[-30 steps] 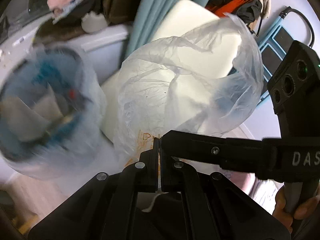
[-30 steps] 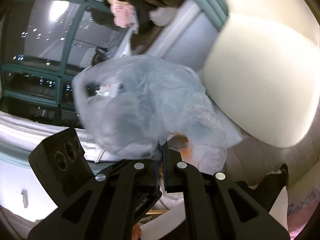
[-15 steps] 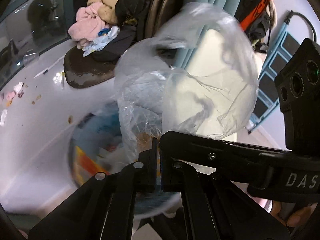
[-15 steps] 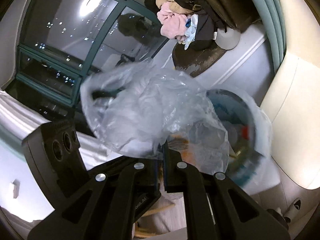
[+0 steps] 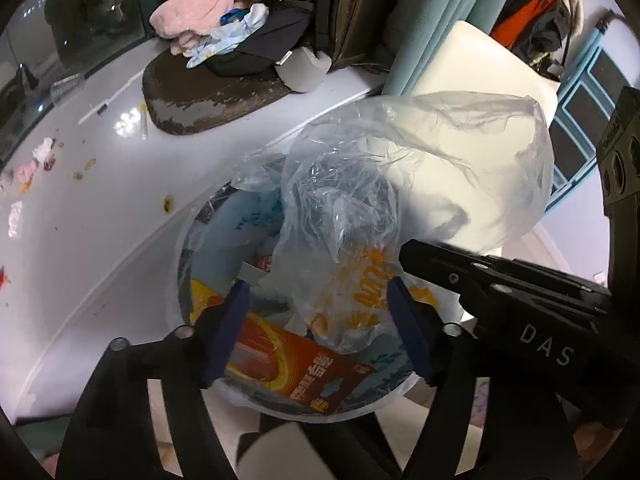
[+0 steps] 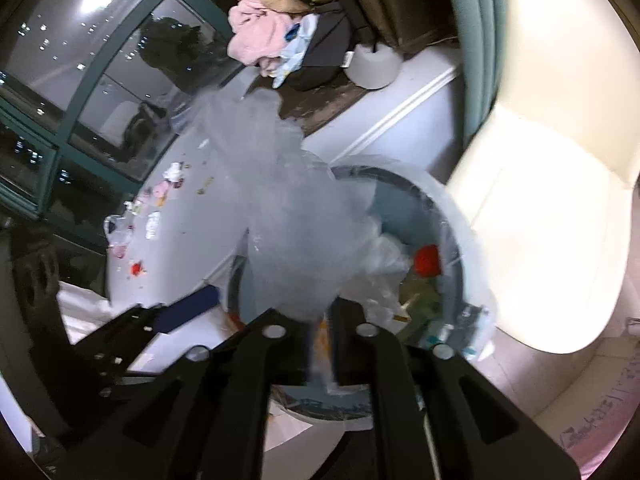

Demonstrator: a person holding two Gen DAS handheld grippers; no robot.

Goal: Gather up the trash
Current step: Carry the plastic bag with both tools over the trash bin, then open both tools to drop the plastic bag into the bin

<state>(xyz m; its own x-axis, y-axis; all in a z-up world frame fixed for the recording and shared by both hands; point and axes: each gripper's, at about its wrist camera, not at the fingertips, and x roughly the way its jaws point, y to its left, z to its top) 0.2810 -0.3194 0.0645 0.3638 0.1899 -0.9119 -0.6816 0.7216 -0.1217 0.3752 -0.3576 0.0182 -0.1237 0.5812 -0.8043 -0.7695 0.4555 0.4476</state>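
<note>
1. White desk (image 5: 100,216) at left carries small scraps (image 5: 28,170) and a clothes pile (image 5: 212,20).
2. Left hand-held gripper (image 5: 318,320): jaws opening, wide apart, clear plastic bag (image 5: 360,240) between them, pads not pressing it.
3. Bag hangs over the lined trash bin (image 5: 288,408), above an orange carton (image 5: 296,364).
4. Right hand-held gripper (image 6: 322,344): jaws opening, narrow gap, bag tail between; grip unclear.
5. Cream chair (image 6: 560,200) beside bin.

Left tongs (image 5: 318,320) opening wide; right tongs (image 6: 322,344) seemingly parting.
</note>
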